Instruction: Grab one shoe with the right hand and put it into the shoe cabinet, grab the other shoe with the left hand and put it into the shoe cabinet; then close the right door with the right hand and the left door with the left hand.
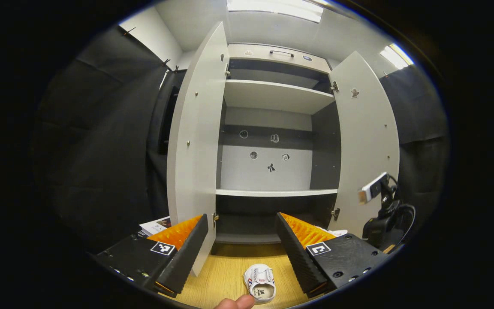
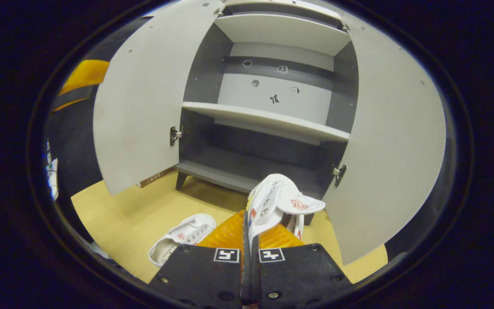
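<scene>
My right gripper (image 2: 249,223) clamped on white shoe (image 2: 275,199), lower centre. Second shoe (image 2: 181,238) on wooden floor (image 2: 118,219), lower left. My left gripper (image 1: 242,246) fingers apart. Shoe cabinet (image 2: 268,120) ahead, both doors open.

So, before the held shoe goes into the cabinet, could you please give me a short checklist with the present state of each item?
1. Right tool shut on the white canvas shoe: ok.
2. Both grey cabinet doors, left door and right door, swung open: ok.
3. Dark bottom compartment of the cabinet free for the shoe: ok.
4. Second white shoe lying on the wooden floor, clear of the path: ok.
5. Left tool open, holding nothing: ok.
6. How firm the grip on the shoe is: cannot tell.
</scene>
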`<action>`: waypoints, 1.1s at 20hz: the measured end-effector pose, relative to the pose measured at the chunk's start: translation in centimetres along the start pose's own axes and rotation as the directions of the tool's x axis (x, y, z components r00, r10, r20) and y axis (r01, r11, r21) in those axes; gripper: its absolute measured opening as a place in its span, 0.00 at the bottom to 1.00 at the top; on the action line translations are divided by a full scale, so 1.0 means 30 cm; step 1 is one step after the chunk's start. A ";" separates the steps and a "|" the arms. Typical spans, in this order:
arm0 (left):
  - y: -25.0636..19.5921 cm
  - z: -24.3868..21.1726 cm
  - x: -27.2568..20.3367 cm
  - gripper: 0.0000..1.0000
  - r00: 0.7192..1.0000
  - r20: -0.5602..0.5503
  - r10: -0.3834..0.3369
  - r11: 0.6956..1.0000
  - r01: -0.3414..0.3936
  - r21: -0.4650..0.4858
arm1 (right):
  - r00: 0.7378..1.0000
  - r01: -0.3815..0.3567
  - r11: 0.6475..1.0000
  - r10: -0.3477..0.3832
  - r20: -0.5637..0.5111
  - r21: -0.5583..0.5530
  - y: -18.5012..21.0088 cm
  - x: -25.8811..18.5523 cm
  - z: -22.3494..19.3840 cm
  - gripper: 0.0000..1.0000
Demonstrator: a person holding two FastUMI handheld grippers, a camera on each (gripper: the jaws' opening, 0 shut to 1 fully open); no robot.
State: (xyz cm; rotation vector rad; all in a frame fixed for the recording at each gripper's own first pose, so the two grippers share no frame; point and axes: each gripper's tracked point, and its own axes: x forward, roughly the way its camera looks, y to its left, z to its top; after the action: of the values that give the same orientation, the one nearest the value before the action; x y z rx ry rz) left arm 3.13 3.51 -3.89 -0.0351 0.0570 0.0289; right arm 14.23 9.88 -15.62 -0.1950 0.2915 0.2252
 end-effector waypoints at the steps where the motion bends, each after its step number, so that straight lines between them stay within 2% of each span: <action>1: -0.003 -0.001 0.002 0.95 1.000 0.000 -0.002 1.000 0.002 -0.002 | 1.000 -0.005 1.000 0.005 0.022 0.003 -0.001 -0.009 0.056 0.03; 7: -0.024 0.003 -0.009 0.95 1.000 0.003 -0.013 1.000 0.013 0.008 | 0.991 -0.039 0.999 0.035 0.128 0.023 -0.034 -0.023 0.383 0.04; 10: -0.029 0.011 -0.016 0.95 1.000 0.012 -0.015 1.000 0.014 0.010 | 0.983 -0.023 1.000 0.024 0.182 -0.008 -0.074 0.025 0.561 0.04; 13: -0.036 0.010 -0.025 0.95 1.000 0.017 -0.021 1.000 0.021 0.001 | 0.979 -0.012 1.000 0.010 0.205 0.008 -0.122 0.108 0.716 0.04; 15: -0.029 0.008 -0.032 0.95 1.000 0.021 -0.014 1.000 0.014 0.005 | 0.982 -0.003 1.000 -0.002 0.191 0.023 -0.158 0.192 0.781 0.01; 17: -0.024 0.010 -0.036 0.95 1.000 0.025 -0.011 1.000 0.010 0.008 | 0.986 0.006 0.999 -0.013 0.165 0.042 -0.188 0.273 0.824 0.04; 22: -0.001 -0.019 -0.033 0.95 1.000 0.009 0.002 1.000 -0.002 0.002 | 0.995 0.059 0.998 -0.056 0.084 -0.033 -0.256 0.488 0.856 0.03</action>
State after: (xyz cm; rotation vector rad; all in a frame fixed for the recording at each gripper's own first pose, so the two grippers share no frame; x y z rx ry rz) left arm 2.09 3.44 -4.40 -0.0324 0.0481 0.0314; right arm 36.49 11.01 5.25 -0.2280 0.1988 0.1811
